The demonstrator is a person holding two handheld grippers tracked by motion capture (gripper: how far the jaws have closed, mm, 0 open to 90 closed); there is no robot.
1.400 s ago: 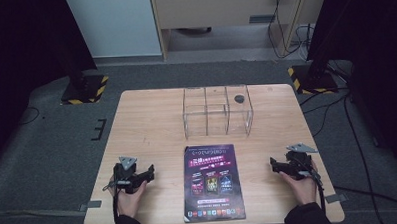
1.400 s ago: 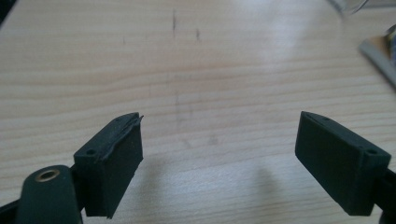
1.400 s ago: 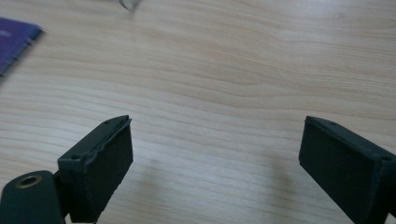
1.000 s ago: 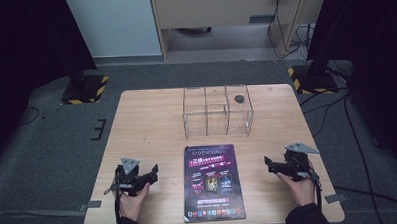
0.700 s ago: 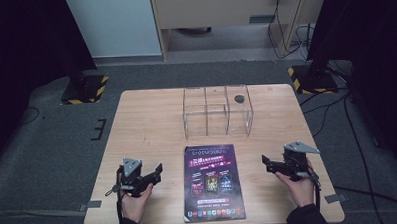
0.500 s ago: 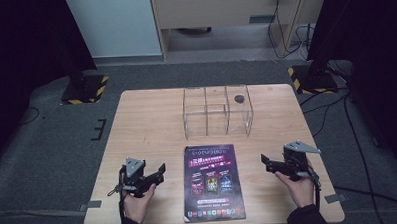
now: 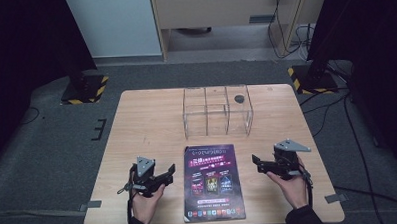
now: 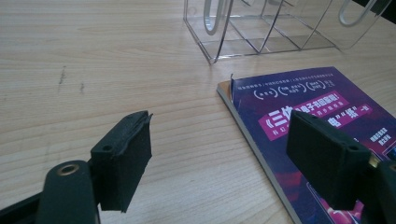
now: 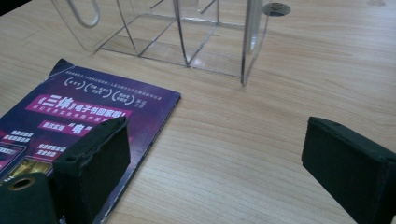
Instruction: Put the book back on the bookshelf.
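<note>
High view: both grippers hover at the near counter edge, nothing yet picked up.
Left gripper [image 7: 164,174] and right gripper [image 7: 259,163] flank the purple booklet [image 7: 212,179], fingers apart and empty; booklet lies flat on the counter [image 7: 147,124]; beyond, the clear divided box [image 7: 216,111] stands empty; all handling seems left.

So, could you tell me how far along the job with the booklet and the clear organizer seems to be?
Nothing looks done yet: the purple booklet lies flat on the table, and the clear acrylic organizer behind it holds nothing. In hand: nothing, with the left claw and right claw open on either side of the booklet. If the booklet belongs in the organizer, grasping, lifting and slotting it remain.
</note>
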